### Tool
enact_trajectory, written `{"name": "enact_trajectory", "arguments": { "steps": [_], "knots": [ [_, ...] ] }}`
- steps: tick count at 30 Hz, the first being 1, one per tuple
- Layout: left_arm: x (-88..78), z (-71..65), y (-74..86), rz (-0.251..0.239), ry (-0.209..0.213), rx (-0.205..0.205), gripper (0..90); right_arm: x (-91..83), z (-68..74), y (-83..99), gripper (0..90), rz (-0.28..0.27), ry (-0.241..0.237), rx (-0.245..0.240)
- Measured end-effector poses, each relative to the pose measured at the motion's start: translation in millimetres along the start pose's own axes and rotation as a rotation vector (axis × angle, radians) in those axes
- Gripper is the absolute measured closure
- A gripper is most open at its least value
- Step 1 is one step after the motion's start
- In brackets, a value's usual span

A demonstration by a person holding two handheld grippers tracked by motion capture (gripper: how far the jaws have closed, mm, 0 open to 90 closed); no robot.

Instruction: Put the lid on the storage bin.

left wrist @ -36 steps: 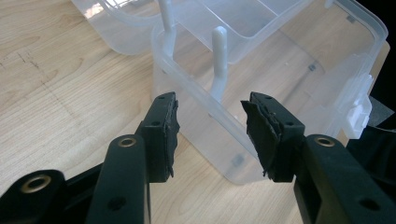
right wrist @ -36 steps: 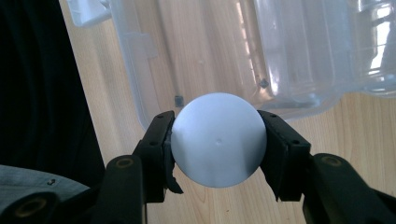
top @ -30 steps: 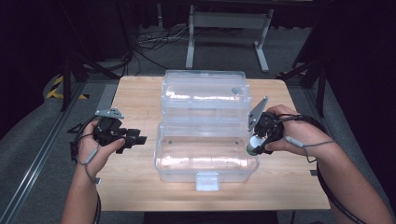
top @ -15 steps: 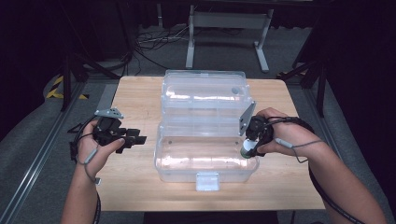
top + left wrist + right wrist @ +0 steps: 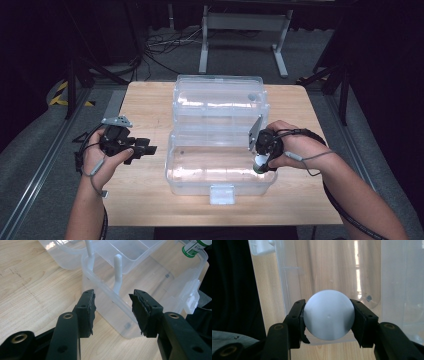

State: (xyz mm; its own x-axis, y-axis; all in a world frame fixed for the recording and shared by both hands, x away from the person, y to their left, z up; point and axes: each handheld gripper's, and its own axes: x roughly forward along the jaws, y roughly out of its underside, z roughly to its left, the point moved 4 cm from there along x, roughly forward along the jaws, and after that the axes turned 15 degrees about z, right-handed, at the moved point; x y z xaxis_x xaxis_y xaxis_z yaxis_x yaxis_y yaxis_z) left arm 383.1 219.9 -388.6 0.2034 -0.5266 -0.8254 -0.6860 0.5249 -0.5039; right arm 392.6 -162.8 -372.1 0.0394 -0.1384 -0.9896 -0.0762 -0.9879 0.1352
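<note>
One bottle [image 5: 329, 315] (one clear box [image 5: 220, 187])

Left hand [image 5: 107, 152]: I hold it left of the clear box [image 5: 220, 165], apart from its wall, forearm coming up from the near edge.
Left gripper [image 5: 112, 307]: level, pointing at the box's left end; my jaws stand parted with nothing between the pads.
Right hand [image 5: 290, 147]: wrapped round its gripper at the box's right end, wrist bent inward.
Right gripper [image 5: 328, 315]: tilted down over the box's right rim; my jaws are clamped on both sides of a white bottle [image 5: 329, 315], pads pressing it.
</note>
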Motion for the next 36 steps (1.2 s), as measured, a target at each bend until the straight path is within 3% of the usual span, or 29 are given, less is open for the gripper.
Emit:
{"name": "enact_trajectory", "arguments": {
  "steps": [36],
  "knots": [
    [2.0,0.9,0.7,0.01,0.007,-0.006,53.5,48.9,-6.4,-15.5,50.4,0.09,-0.06,-0.04]
  ]
}}
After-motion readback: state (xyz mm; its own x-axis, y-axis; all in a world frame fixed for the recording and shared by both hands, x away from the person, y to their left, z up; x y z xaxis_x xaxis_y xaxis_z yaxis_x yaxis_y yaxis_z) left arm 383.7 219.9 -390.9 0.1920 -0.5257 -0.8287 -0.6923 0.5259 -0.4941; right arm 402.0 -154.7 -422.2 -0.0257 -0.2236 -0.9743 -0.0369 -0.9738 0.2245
